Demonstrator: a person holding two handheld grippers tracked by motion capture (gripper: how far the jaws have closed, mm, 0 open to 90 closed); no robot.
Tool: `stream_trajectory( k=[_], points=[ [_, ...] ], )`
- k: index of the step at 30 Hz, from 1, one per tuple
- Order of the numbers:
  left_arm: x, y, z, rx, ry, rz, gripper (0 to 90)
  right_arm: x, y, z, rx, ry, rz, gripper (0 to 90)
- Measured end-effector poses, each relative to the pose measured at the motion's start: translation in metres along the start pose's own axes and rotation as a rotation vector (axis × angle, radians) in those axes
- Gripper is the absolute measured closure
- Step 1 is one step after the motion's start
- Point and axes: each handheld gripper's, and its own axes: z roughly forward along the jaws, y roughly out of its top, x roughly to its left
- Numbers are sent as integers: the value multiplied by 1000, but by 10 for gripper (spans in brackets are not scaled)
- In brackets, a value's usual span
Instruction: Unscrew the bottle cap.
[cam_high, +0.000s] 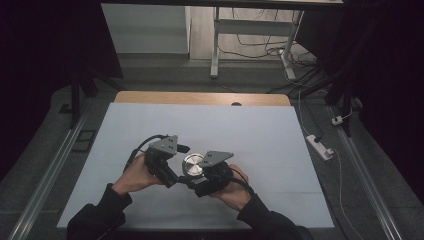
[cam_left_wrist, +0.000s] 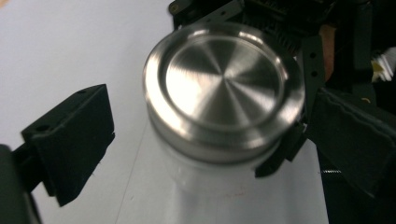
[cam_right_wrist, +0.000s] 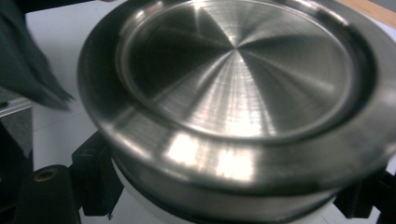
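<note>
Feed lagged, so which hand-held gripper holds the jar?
The right hand-held gripper: its jaws clamp the jar under the steel lid; the left hand-held gripper stands open.

Wooden table, top mostly covered by a white sheet lying flat; bare wood strip shows along the far edge. On the sheet near the front middle: a white container with a brushed-metal lid.

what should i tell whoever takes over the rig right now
Right gripper: jaws sit on either side of the white jar, just under its steel lid; looks clamped, not certain.
Left gripper: open, jaws wide either side of the lid, not touching.
Jar is near the middle of the white table.
Done: jar steadied.
Left: lid still on; probably close left gripper on it and twist off.
</note>
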Motion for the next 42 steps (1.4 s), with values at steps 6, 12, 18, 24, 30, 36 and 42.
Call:
stream_trajectory(
  k=[6,12,18,24,30,36,42],
  points=[
    [1,4,5,-1,-45,47,128,4,1,1,3,24,-30,150],
    [-2,6,9,2,11,9,182,0,0,1,8,-8,-7,150],
    [-7,14,15,13,111,-88,183,-3,-1,1,10,-68,41,150],
    [-16,25,22,35,227,-185,183,-7,-2,-1,3,-112,64,150],
    [-18,29,23,48,262,-183,141,-9,-3,-2,5,-122,73,150],
    [-7,20,1,38,195,-116,21,-9,-4,-1,3,-94,71,150],
    [1,9,-6,45,51,-20,22,-5,-2,-1,-3,-28,43,150]
  ],
)
